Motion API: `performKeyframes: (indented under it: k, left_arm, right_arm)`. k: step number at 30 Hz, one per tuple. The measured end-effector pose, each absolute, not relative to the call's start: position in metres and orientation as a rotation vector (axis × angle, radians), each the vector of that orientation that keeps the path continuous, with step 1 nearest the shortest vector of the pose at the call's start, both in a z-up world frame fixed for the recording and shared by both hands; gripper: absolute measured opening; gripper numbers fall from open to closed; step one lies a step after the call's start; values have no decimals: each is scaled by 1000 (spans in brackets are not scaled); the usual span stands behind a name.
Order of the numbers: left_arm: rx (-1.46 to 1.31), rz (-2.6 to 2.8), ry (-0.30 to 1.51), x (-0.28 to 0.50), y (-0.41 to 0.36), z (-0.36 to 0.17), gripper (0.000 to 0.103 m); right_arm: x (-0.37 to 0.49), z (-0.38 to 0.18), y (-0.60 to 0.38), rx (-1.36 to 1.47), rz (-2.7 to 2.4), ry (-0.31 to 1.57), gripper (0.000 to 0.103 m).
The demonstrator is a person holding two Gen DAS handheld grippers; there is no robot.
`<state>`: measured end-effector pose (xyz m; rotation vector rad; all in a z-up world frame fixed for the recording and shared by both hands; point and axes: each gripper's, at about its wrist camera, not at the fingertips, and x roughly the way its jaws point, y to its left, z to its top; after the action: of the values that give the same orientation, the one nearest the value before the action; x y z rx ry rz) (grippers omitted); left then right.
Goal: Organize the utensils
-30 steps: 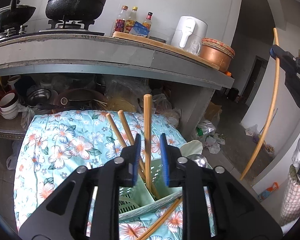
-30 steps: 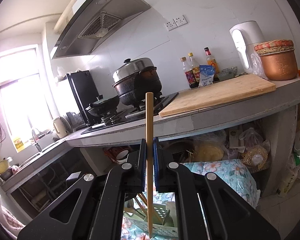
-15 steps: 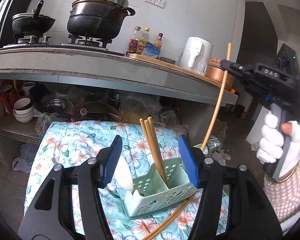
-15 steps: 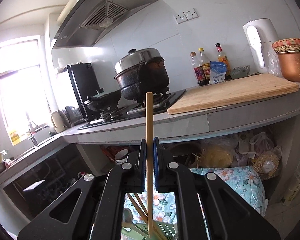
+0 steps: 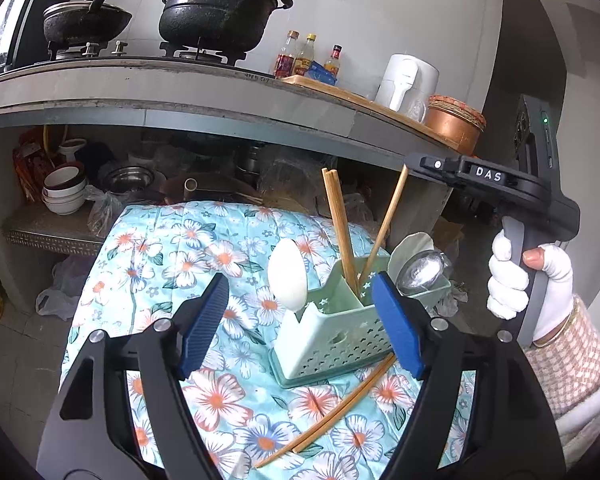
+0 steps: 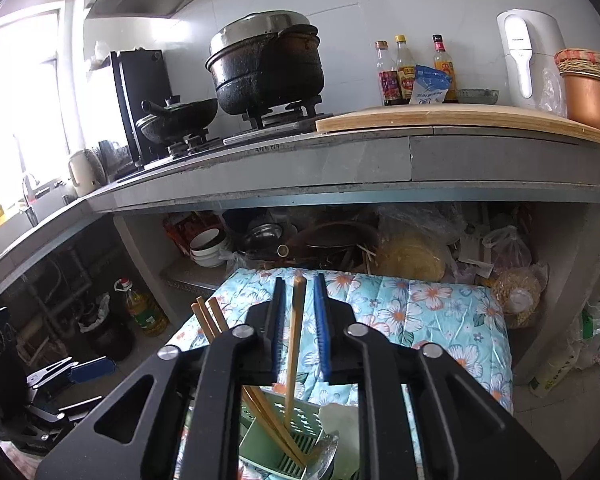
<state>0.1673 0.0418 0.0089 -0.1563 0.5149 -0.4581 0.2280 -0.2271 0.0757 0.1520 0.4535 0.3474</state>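
A green utensil caddy stands on the floral cloth. It holds a pair of chopsticks, a white spoon and a metal spoon. My left gripper hangs just in front of the caddy, jaws opening wide, nothing between them. My right gripper hovers above the caddy, jaws opening. A single chopstick stands between its pads with a gap on each side, its lower end in the caddy. Two more chopsticks lie on the cloth beside the caddy.
Beyond the cloth-covered table runs a grey counter with black pots, bottles, a white kettle and a copper pot. Bowls and bags fill the shelf below. A gloved hand holds the right gripper.
The left gripper let go of its chopsticks, opened wide and drew back from the caddy. The right gripper came down with its chopstick into the caddy, and its jaws parted.
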Motion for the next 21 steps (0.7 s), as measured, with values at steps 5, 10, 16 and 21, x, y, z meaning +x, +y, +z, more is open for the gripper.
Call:
performKeyframes:
  k: [5,10,16,21]
  left_arm:
    - [-143,-478,528,166,38,4,74]
    - [-129,-514,544,163,33,-3,76]
    - [-107,-572,583,161,26,-13,78]
    - [-80,-621,617,156,17,-25,82]
  right_arm:
    - [205,88,-245,193,326,412,47]
    - [173,90,-264,228,296,399,66]
    - [131,72,-270,203,180,415,92]
    - [108,31,-264,179,99,499,97]
